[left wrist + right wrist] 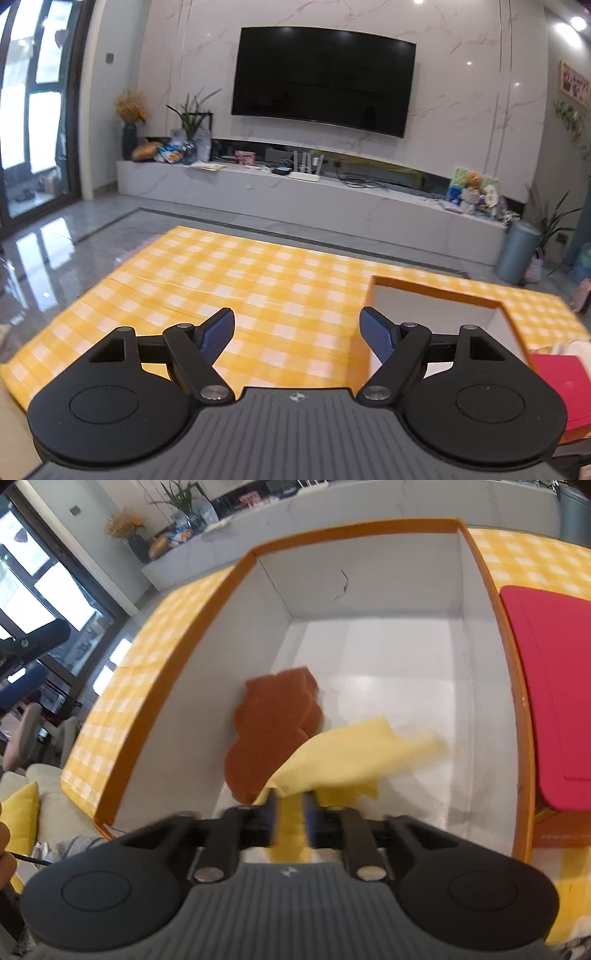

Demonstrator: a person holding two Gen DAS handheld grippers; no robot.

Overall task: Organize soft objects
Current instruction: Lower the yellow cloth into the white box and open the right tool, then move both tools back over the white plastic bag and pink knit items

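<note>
The right tongs point(290, 814) point steeply down into a white box with an orange rim point(354, 528), their 2 blue pads parted by a narrow gap. A yellow cloth point(354, 760) lies between and just past the pads, blurred; whether the pads press on it cannot be told, though a gap shows beside each pad. Just beyond the cloth, a brown sponge point(273, 723) with a lobed outline lies on the box floor near the left wall, the cloth overlapping its near right edge. To the right of the box, touching its outer wall, sits a red lid or flat case point(554, 686) on the yellow checked counter point(535, 561). The left tongs point(297, 332) stand wide open with nothing between the 2 pads, hovering above the counter. Only the left view shows the bare stretch of checked cloth ahead, the grey floor point(55, 251), the long white cabinet point(314, 199) and the dark television point(325, 77) on the marble wall; only the right view looks inside the box.
</note>
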